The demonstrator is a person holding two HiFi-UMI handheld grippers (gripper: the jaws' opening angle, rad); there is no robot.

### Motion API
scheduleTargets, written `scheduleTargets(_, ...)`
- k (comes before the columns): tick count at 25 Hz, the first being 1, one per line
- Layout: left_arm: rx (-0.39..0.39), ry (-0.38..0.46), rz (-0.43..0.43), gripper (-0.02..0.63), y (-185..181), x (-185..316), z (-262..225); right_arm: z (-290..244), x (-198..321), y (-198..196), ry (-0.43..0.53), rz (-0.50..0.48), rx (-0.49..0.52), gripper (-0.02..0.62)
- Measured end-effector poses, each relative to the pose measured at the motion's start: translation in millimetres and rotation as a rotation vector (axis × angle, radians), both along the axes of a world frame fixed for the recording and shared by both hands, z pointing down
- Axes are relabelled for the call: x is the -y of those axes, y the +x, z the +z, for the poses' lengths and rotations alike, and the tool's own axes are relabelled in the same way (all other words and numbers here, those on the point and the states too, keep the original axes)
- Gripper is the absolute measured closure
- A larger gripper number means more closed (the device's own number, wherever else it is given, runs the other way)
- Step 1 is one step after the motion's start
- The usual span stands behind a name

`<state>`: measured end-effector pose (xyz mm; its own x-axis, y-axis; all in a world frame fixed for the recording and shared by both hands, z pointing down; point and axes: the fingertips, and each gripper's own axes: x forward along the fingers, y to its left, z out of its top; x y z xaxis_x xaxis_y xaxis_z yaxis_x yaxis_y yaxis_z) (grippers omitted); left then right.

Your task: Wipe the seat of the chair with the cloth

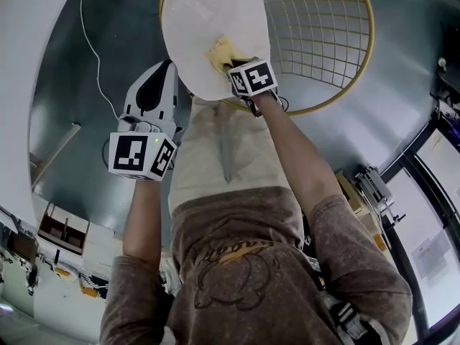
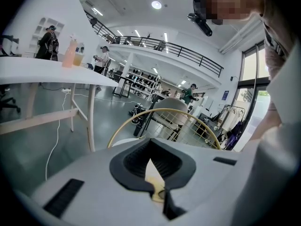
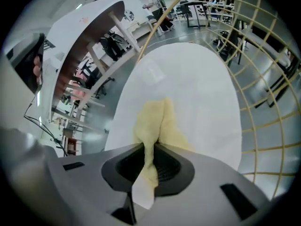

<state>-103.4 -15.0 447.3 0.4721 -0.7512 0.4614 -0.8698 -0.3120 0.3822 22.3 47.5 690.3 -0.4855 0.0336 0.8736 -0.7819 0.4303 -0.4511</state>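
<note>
Cloth (image 3: 157, 121) in right gripper (image 3: 149, 166) jaws, by seat (image 3: 197, 79) near edge — open seat beyond

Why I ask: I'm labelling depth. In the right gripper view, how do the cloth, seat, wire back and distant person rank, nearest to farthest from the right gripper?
1. Cloth, in the right gripper's jaws.
2. Seat, just beneath.
3. Wire back, right side.
4. Person, top, far off.

Open-plan lab hall: a railed mezzanine (image 2: 183, 54) crosses the upper centre of the left gripper view under ceiling lights (image 2: 156, 4), with long white tables (image 2: 51, 72) and workers (image 2: 99, 59) at left and tall windows (image 2: 248, 93) at right.
</note>
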Motion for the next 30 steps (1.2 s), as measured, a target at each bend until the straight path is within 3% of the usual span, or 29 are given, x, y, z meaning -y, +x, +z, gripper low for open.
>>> scheduleTargets(7, 0.001, -0.003, -0.011, 0.597, -9, -5, 2, -6, -26, -52, -0.020, -0.072, 0.061, 0.528)
scheduleTargets(22, -0.007, -0.003, -0.048, 0.597, -19, -7, -1, -37, -59, -99, -0.055, -0.064, 0.231, 0.526)
scheduleTargets(30, -0.005, 0.015, -0.057, 0.597, -18, -2, -27, -95, -38, -98, 0.067, 0.009, 0.313, 0.526)
